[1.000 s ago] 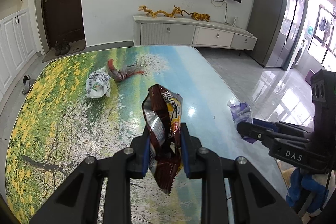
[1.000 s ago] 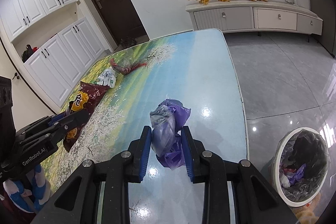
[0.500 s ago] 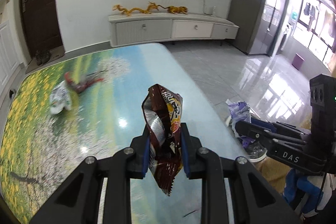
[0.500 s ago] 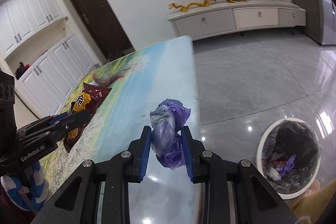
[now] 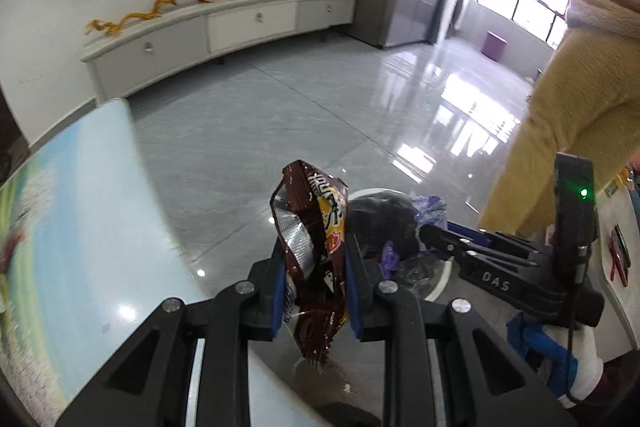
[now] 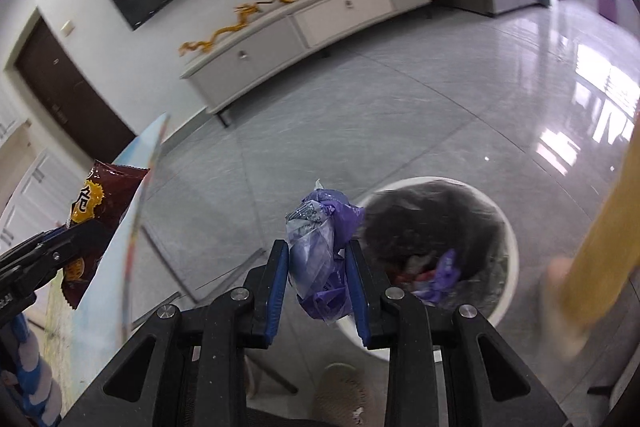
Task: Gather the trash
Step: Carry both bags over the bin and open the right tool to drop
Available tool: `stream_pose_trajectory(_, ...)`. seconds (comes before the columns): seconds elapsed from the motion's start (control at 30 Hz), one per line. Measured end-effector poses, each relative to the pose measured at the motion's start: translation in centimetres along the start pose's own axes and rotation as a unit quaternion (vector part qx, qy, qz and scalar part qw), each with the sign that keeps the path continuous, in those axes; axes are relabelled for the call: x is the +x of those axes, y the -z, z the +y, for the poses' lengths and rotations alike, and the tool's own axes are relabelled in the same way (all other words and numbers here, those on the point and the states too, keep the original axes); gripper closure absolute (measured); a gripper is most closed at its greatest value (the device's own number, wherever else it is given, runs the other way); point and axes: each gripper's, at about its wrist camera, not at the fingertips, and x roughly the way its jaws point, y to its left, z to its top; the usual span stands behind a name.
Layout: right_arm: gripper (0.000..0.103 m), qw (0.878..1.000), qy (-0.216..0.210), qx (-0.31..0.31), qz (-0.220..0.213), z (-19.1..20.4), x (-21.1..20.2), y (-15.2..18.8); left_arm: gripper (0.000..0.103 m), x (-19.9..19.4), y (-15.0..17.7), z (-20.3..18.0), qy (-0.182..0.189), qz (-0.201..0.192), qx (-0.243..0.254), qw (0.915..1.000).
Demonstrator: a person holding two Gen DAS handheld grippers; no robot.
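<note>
**Both wrappers carried to the bin, the right one nearer the drop**

The crumpled purple bag [image 6: 322,255] is pinched between the blue pads of the right tongs [image 6: 318,291], which are closed tightly on its middle; the wad stands up above the fingertips and hangs a little below them. The white bin [image 6: 506,291], lined in black and already holding scraps, lies just ahead and to the right of these tongs, its near rim almost under the right finger. A short push forward and rightward should put the bag over the opening.

The brown snack wrapper [image 5: 316,251] is gripped upright in the left tongs [image 5: 314,291], likewise closed on it, its long axis vertical with the torn top up. From this side the bin [image 5: 440,281] sits ahead and right, partly behind the wrapper, with the right tongs [image 5: 430,229] between. The left tongs hang over the worktop [image 5: 80,227] edge, so the right hand looks better placed to release first.
</note>
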Motion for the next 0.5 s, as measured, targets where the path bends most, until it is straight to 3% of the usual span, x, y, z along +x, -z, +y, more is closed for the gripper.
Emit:
stream_pose_trajectory(0.2, 0.073, 0.999, 0.024, 0.032, 0.002, -3.4, 0.8, -1.0, 0.078, 4.6, -2.7, -3.3, 0.032, 0.026, -0.011, 0.9991)
stream_pose_trajectory(0.3, 0.055, 0.998, 0.043, 0.044, 0.000, -4.0, 1.4, -1.5, 0.078, 6.4, -3.6, -4.0, 0.049, 0.038, -0.032, 0.9975)
stream_pose_trajectory(0.5, 0.049, 0.994, 0.087, 0.063, -0.035, -4.5, -0.7, -2.3, 0.068, 9.2, -4.7, -5.1, 0.086, 0.055, -0.062, 0.9929)
